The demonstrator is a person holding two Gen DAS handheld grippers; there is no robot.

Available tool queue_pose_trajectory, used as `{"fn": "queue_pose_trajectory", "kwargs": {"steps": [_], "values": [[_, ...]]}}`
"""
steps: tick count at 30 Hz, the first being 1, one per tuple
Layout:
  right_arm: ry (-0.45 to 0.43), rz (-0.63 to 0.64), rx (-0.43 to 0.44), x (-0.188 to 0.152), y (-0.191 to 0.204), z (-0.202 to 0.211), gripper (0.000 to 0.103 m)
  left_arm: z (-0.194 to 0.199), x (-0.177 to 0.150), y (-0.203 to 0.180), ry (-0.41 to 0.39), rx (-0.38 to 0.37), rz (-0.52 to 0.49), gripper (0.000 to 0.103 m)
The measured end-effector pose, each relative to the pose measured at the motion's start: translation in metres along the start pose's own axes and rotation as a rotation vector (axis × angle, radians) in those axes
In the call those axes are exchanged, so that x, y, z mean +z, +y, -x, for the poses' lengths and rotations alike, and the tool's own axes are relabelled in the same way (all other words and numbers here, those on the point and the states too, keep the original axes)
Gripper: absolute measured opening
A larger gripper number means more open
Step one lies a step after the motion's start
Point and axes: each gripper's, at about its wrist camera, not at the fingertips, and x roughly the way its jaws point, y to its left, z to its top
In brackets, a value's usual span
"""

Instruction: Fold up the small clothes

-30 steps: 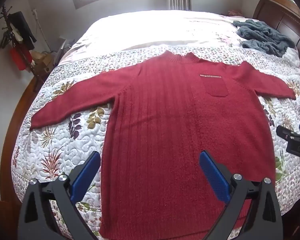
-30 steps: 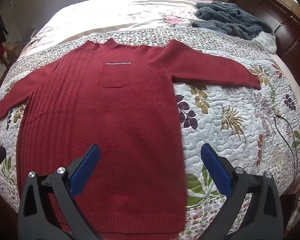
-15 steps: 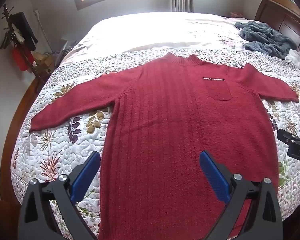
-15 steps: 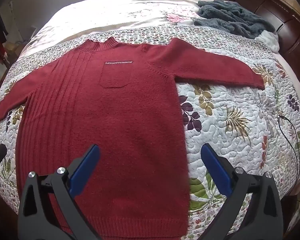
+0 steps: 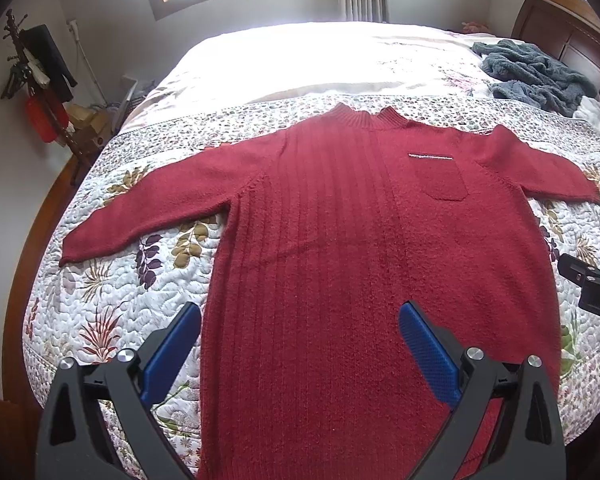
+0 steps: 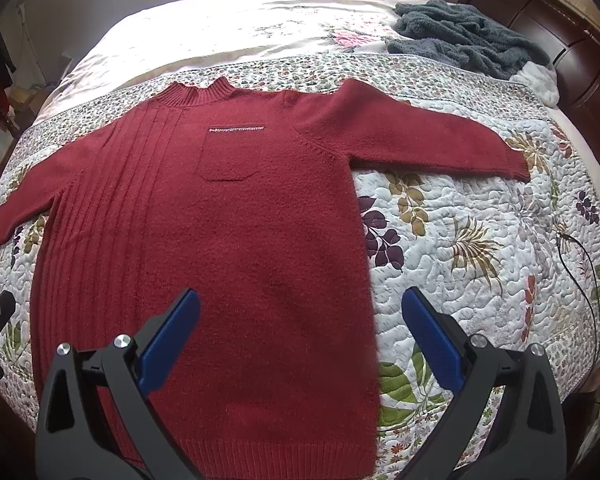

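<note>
Left tongs (image 5: 300, 320) and right tongs (image 6: 300, 308) both spread wide, empty.

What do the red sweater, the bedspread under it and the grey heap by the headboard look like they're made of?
Sweater: soft knit, likely wool or acrylic; fuzzy matte surface, vertical ribs on one side, ribbed collar and hem.
Bedspread: quilted cotton-like cloth; puffy stitched swirls under a matte floral print.
Grey heap: plush fleece or chenille, judging by its shaggy, crumpled pile; the exact fibre can't be told.

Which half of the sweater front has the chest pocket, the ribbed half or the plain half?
The plain half of the dark red knit sweater: its silver-trimmed chest pocket sits there, on the side toward the right hand-held gripper. The ribbed half has no pocket.
</note>
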Motion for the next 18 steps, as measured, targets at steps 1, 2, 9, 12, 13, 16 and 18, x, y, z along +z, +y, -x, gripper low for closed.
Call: {"fn": "queue_pose_trajectory", "kwargs": {"steps": [1, 2, 9, 12, 13, 16, 18], "values": [[0.000, 0.000, 0.000, -0.0003, -0.0002, -0.0002, 0.100, 0.0000, -0.0003, -0.0001, -0.001, 0.002, -0.001, 0.099], [0.001, 0.000, 0.000, -0.0003, -0.0004, -0.0006, 0.100, -0.0001, -0.0003, -0.0002, 0.000, 0.003, -0.001, 0.099], [-0.007, 0.003, -0.003, -0.0016, -0.0013, -0.0007, 0.100, 0.0002, 0.0008, -0.0011, 0.000, 0.006, -0.002, 0.099], [-0.006, 0.002, 0.000, -0.0020, -0.0018, -0.0007, 0.100, 0.0002, 0.0007, -0.0012, 0.000, 0.005, -0.001, 0.099], [-0.005, 0.003, 0.001, -0.0023, -0.0019, -0.0007, 0.100, 0.0003, 0.0010, -0.0013, 0.000, 0.006, -0.002, 0.099], [-0.004, 0.003, 0.000, -0.0022, -0.0017, -0.0008, 0.100, 0.0003, 0.0008, -0.0008, -0.002, 0.008, -0.002, 0.099], [-0.003, 0.004, 0.000, -0.0024, -0.0014, -0.0013, 0.100, 0.0003, 0.0009, -0.0003, 0.000, 0.008, -0.001, 0.099]]}}
